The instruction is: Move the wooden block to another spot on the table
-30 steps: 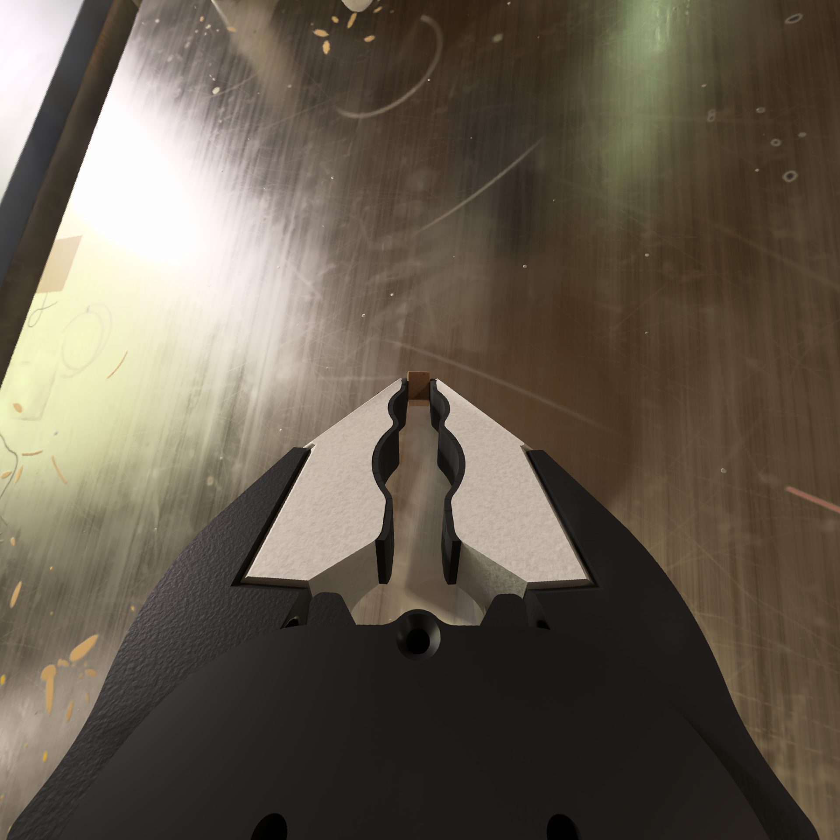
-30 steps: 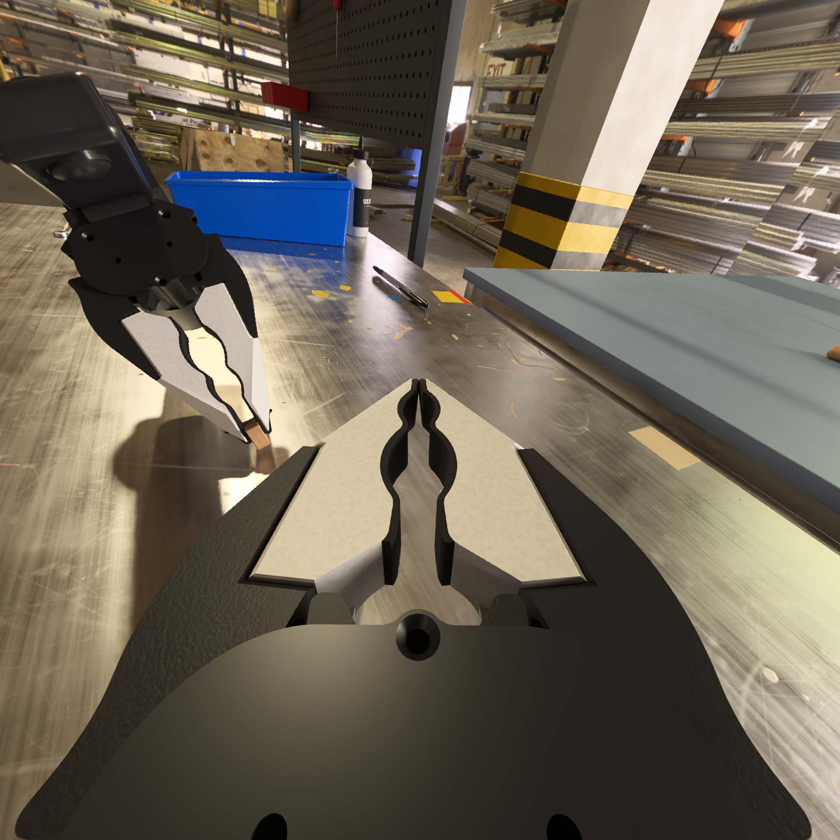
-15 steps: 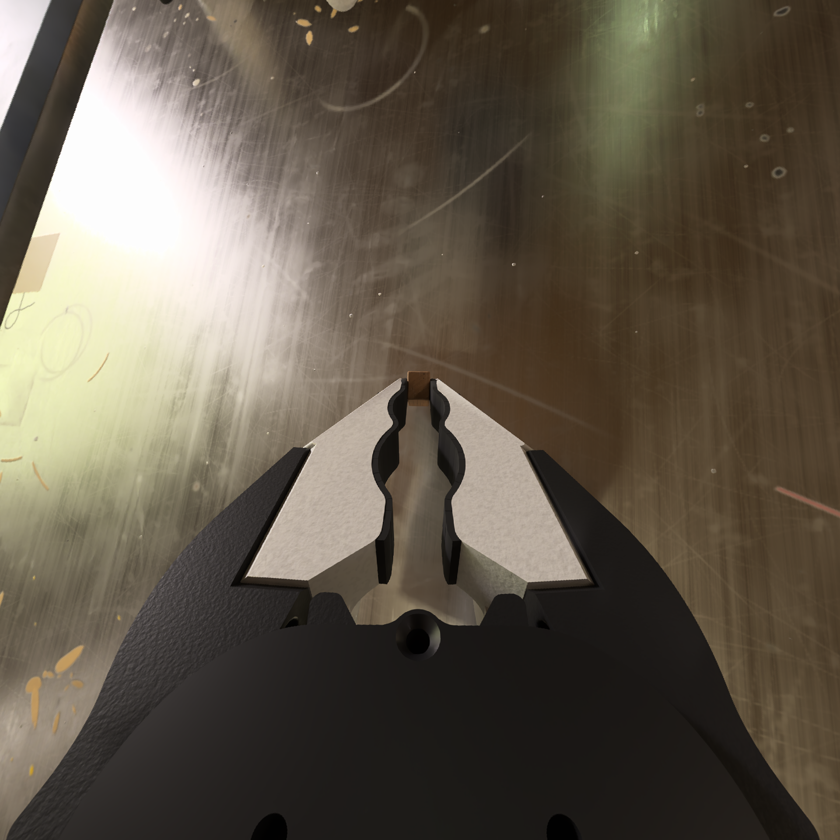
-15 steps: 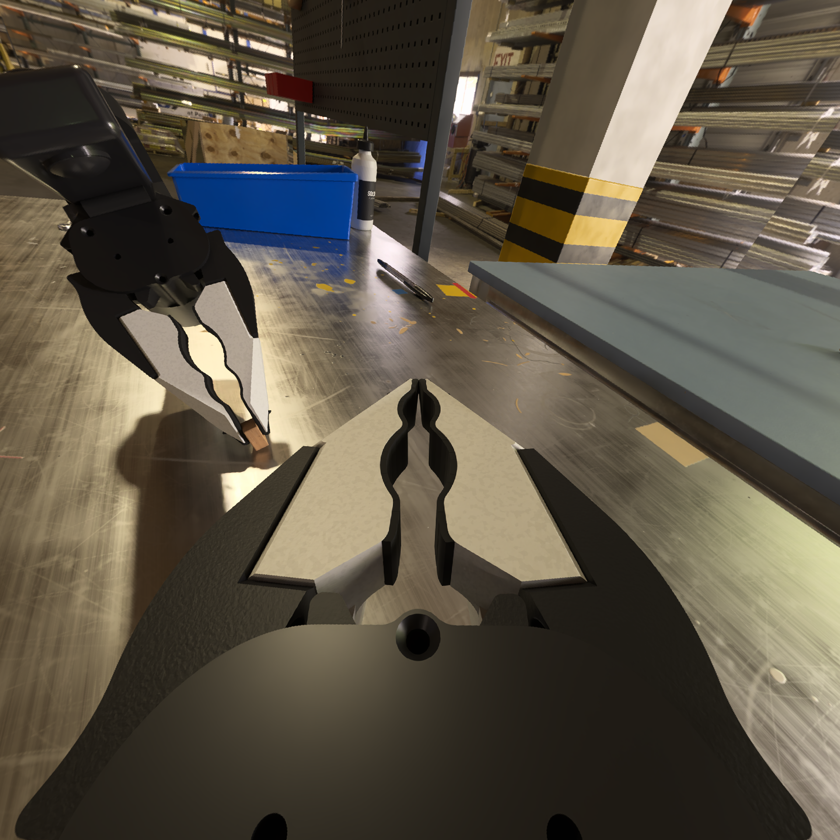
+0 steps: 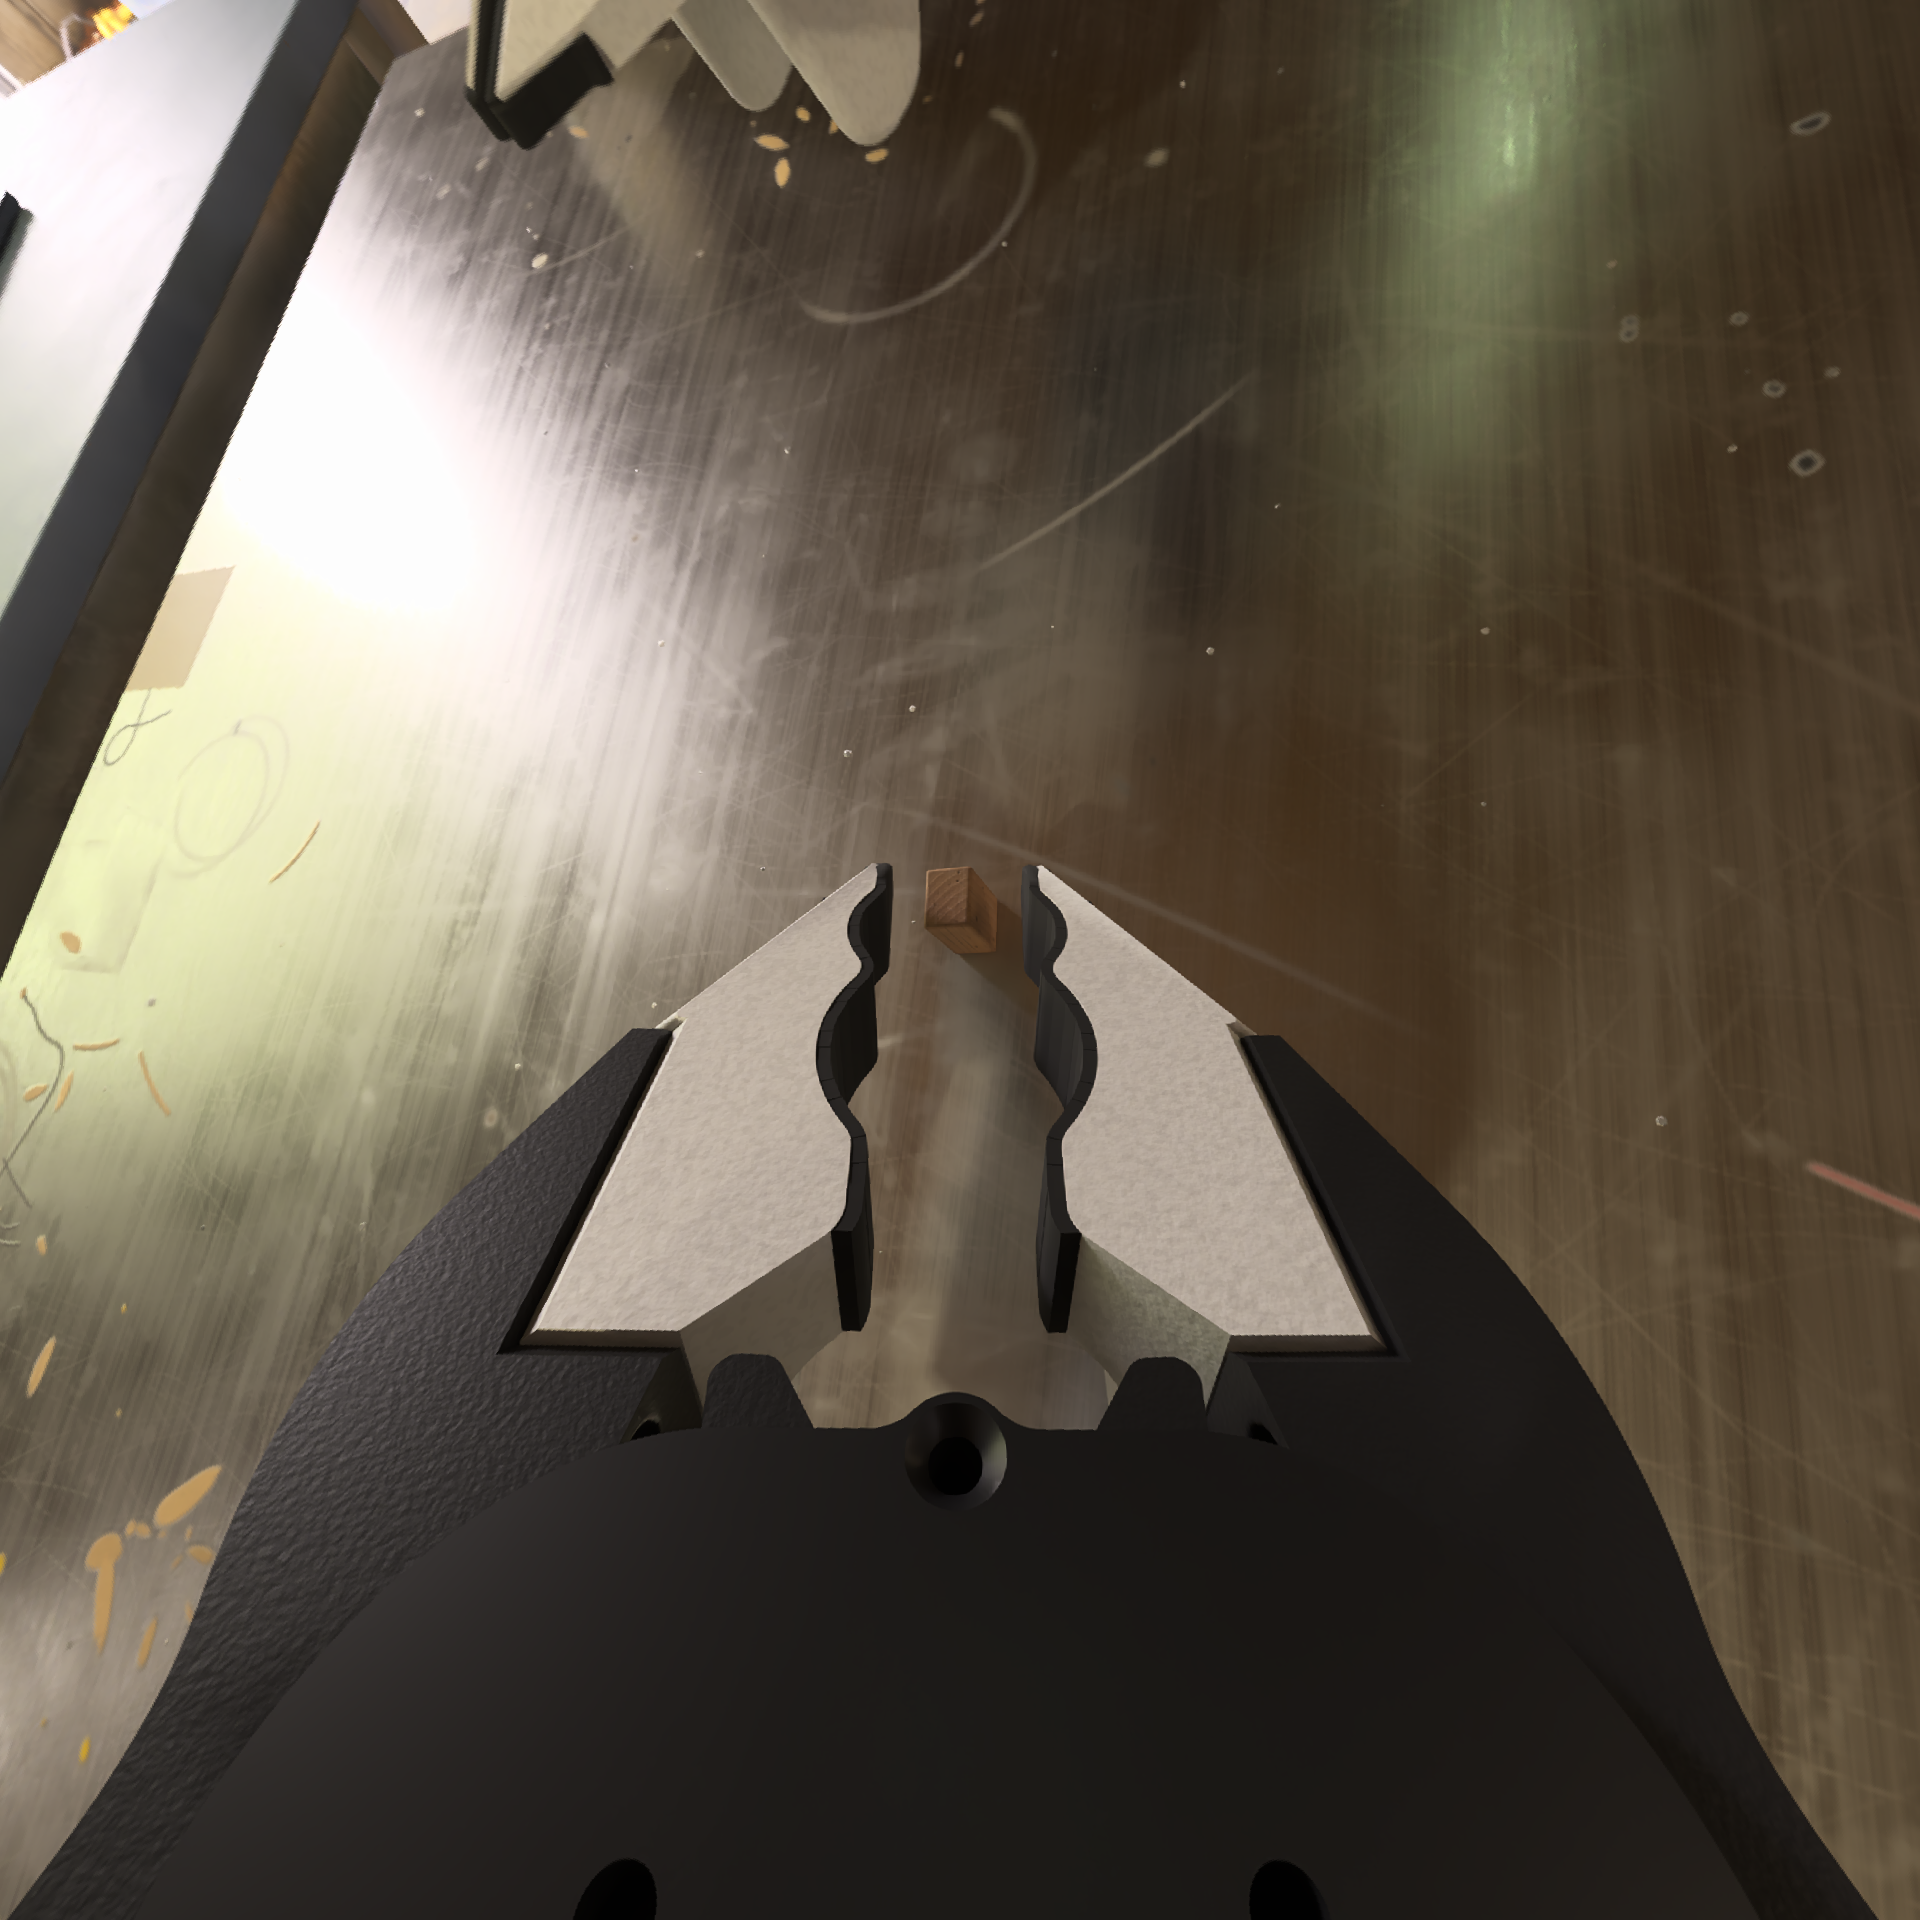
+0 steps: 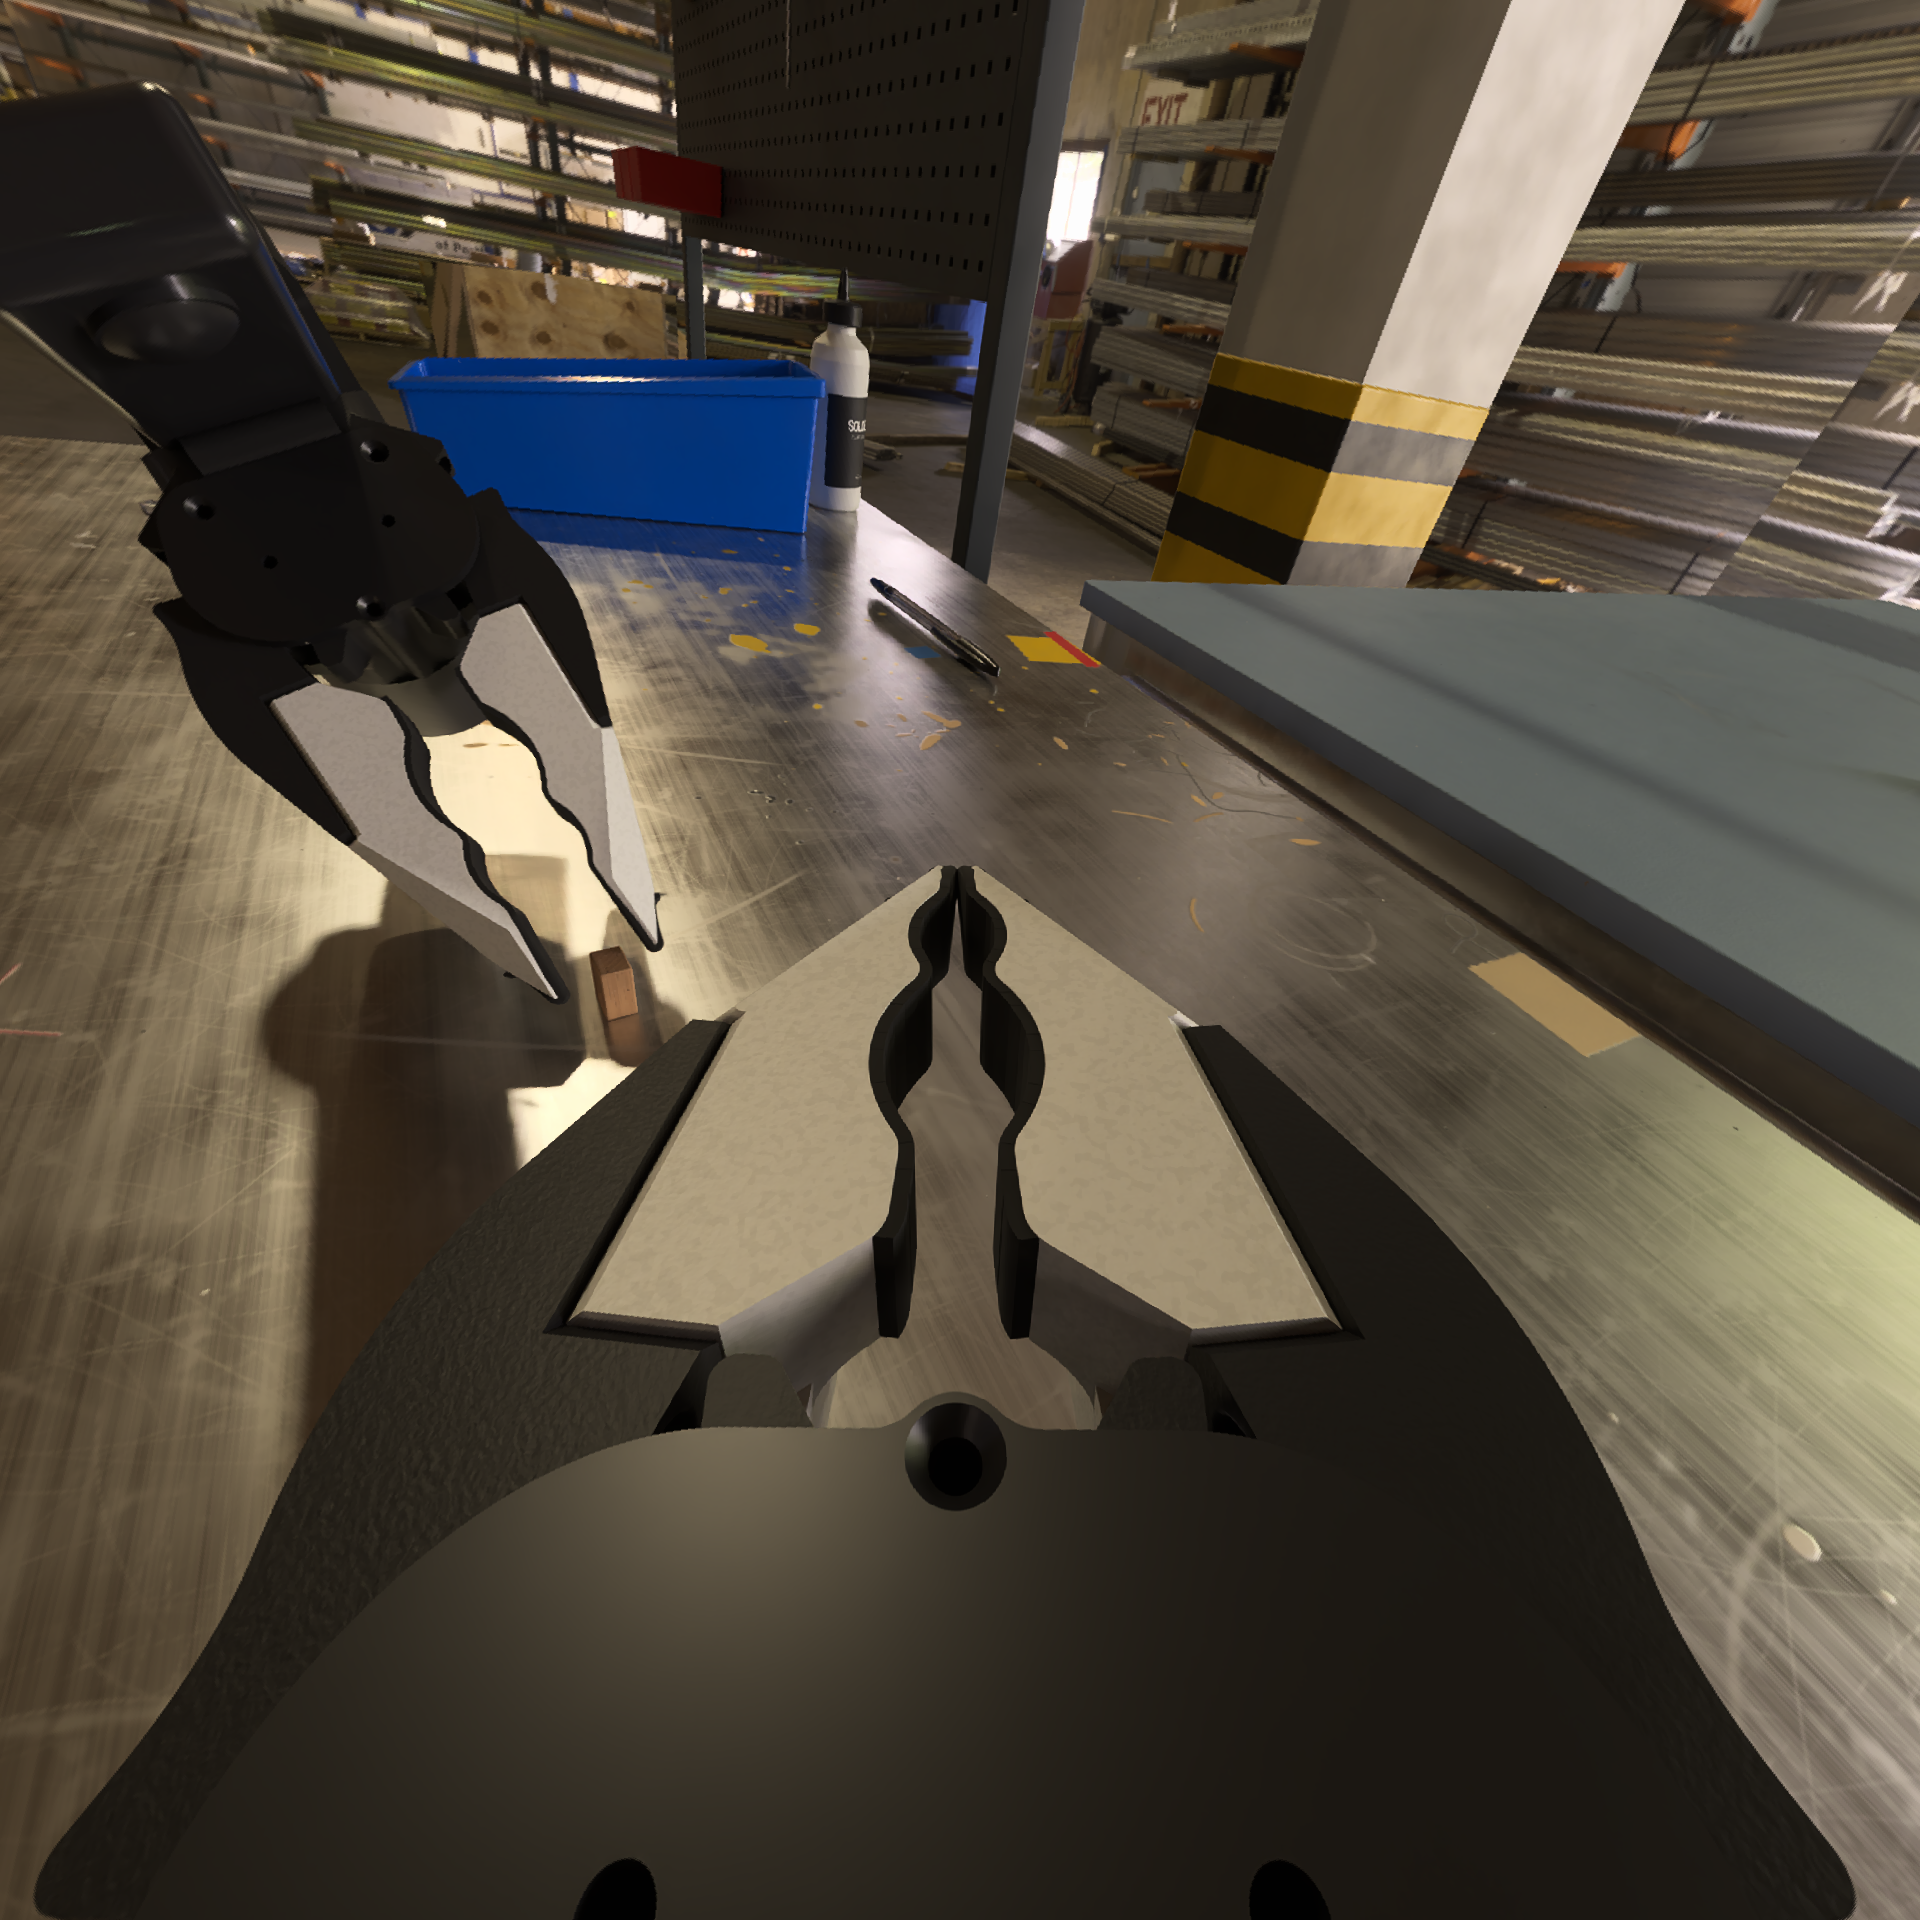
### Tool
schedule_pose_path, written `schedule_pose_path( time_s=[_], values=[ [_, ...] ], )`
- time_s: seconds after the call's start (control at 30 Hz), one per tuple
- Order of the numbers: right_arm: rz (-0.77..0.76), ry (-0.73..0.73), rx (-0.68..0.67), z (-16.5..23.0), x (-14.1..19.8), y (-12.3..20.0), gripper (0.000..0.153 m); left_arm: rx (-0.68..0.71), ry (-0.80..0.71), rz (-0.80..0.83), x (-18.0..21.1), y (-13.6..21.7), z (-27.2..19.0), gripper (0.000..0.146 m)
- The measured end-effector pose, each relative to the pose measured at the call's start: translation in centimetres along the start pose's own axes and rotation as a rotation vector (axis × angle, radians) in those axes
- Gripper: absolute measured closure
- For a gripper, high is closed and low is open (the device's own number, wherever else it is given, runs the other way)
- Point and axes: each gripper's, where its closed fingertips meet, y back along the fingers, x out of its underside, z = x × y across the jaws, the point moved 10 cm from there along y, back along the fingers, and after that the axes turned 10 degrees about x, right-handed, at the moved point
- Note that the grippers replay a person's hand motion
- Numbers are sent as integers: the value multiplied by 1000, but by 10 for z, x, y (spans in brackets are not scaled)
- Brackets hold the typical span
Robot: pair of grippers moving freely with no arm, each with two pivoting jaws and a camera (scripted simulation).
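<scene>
A small wooden block (image 5: 960, 910) stands on the scratched metal table (image 5: 1455, 727), between my left gripper's fingertips but touching neither. My left gripper (image 5: 957, 904) is open and points down at the table just above the block. In the right wrist view the block (image 6: 614, 983) stands on the table under the open left gripper (image 6: 608, 971). My right gripper (image 6: 956, 883) is shut and empty, low over the table to the right of the block. Its fingers (image 5: 821, 62) show at the top edge of the left wrist view.
A blue bin (image 6: 613, 442) and a white bottle (image 6: 840, 405) stand at the far end of the table. A black pen (image 6: 935, 627) lies near the right edge. A grey-blue table (image 6: 1558, 748) adjoins on the right. A striped pillar (image 6: 1340, 395) and a pegboard (image 6: 862, 135) stand behind.
My left gripper has opened and let go of the block, which now stands on the table. The right gripper has stayed shut and has come into the left wrist view's top edge.
</scene>
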Motion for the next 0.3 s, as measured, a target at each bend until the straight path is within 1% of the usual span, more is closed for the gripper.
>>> schedule_pose_path(
  time_s=[0.2,0.3],
  values=[
    [-1,1,-1,0,0,0,153,-32,29,-60,1,7,5,113],
    [-5,-1,0,0,-1,1,153,-60,38,-58,2,12,8,112]
  ],
)
